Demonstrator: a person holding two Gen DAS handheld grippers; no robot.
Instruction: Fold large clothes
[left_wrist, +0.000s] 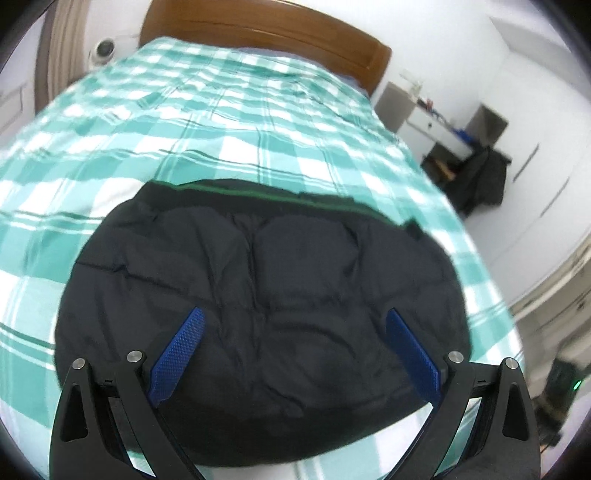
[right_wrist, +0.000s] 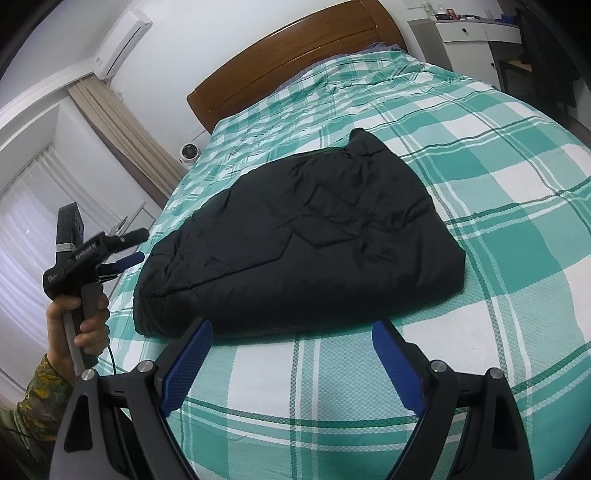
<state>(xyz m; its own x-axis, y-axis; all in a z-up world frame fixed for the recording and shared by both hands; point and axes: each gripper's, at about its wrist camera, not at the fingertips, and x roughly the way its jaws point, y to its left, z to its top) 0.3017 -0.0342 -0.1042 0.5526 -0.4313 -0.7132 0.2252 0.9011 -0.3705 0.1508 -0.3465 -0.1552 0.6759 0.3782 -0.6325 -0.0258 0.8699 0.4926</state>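
A black padded jacket (right_wrist: 295, 236) lies folded into a thick bundle on the green-and-white checked bedspread (right_wrist: 498, 206). In the left wrist view the same jacket (left_wrist: 266, 295) fills the lower middle, with a thin green trim along its far edge. My left gripper (left_wrist: 293, 321) hovers above the jacket with its blue pads wide apart and nothing between them. From the right wrist view the left gripper (right_wrist: 125, 254) shows beside the jacket's left end, held by a hand (right_wrist: 81, 317). My right gripper (right_wrist: 291, 332) stands open just short of the jacket's near edge, over the bedspread.
A wooden headboard (right_wrist: 295, 48) closes the far end of the bed. A white round device (right_wrist: 190, 152) sits beside the bed near beige curtains (right_wrist: 118, 122). A white desk (right_wrist: 469, 33) with dark clothing hung nearby stands at the right; floor lies beyond the bed's right edge.
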